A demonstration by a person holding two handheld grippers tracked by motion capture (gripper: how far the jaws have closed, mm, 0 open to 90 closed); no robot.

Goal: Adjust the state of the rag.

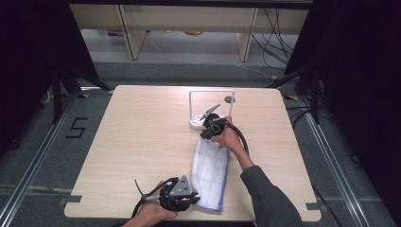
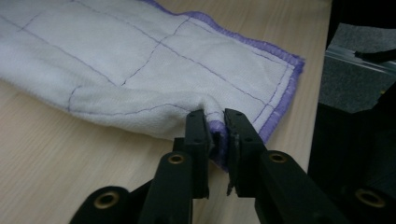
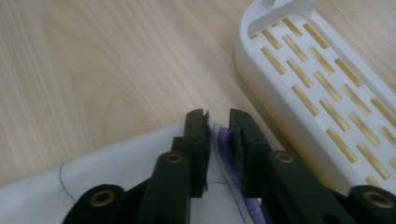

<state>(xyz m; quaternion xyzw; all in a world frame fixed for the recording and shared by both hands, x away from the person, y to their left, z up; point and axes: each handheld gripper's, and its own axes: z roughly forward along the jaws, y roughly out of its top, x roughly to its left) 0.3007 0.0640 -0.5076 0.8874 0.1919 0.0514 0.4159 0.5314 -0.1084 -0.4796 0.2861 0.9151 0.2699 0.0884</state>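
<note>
High view: the folded white cloth (image 1: 210, 171) with purple grid lines lies on the wooden surface (image 1: 142, 142), running from my left gripper (image 1: 195, 197) at the near edge up to my right gripper (image 1: 206, 135) farther out.
Left gripper: at the near left corner of the cloth, held in my left hand (image 1: 151, 213).
Left fingers (image 2: 197, 135): nearly together, with the purple hem of the cloth bunched in the narrow gap between them; a slit of space shows, so I cannot tell whether the grasp is firm.
Right gripper: at the far end of the cloth, just beside the white slotted rack (image 1: 211, 109), held in my right hand (image 1: 230, 138).
Right fingers (image 3: 196, 140): likewise close together, with a fold of cloth (image 3: 116, 172) and its purple seam standing in the gap; firmness of grasp I cannot tell.
Rack: its slotted white base (image 3: 317, 88) lies on the surface, close to the cloth's far corner.
Cloth condition: flat along its length, lifted slightly at each pinched corner.
</note>
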